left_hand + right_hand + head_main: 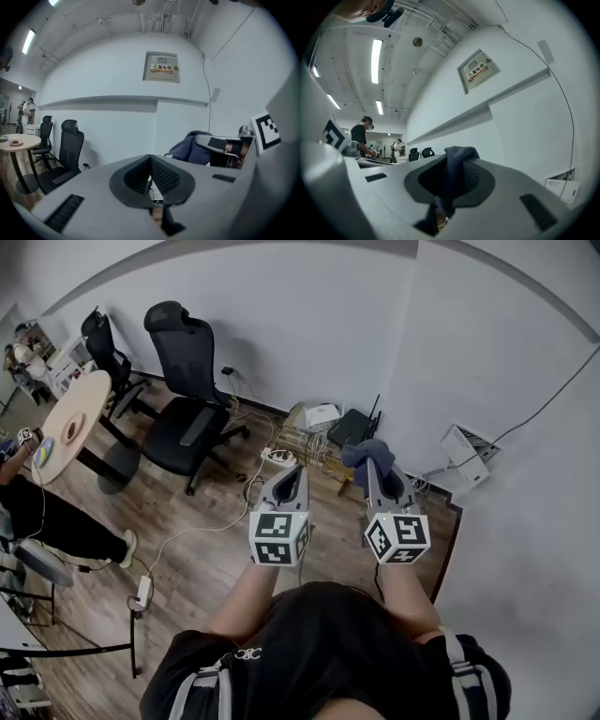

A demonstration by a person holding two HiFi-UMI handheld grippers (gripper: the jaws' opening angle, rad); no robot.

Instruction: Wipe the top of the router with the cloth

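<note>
A black router (352,427) with upright antennas sits low against the white wall, just beyond both grippers. My right gripper (373,463) is shut on a blue-grey cloth (364,451), which bunches over its tips in front of the router. In the right gripper view the cloth (457,171) is clamped between the jaws of the gripper (451,164) and hangs down between them. My left gripper (292,474) is shut with nothing in it, to the left of the router. In the left gripper view the gripper (150,160) points at the wall, with the cloth (187,146) at its right.
A white box (322,414) lies beside the router on a wire rack (302,442), with a power strip (277,457) and cables on the wood floor. Two black office chairs (187,418) and a round table (73,423) stand left. A white device (466,454) leans against the right wall.
</note>
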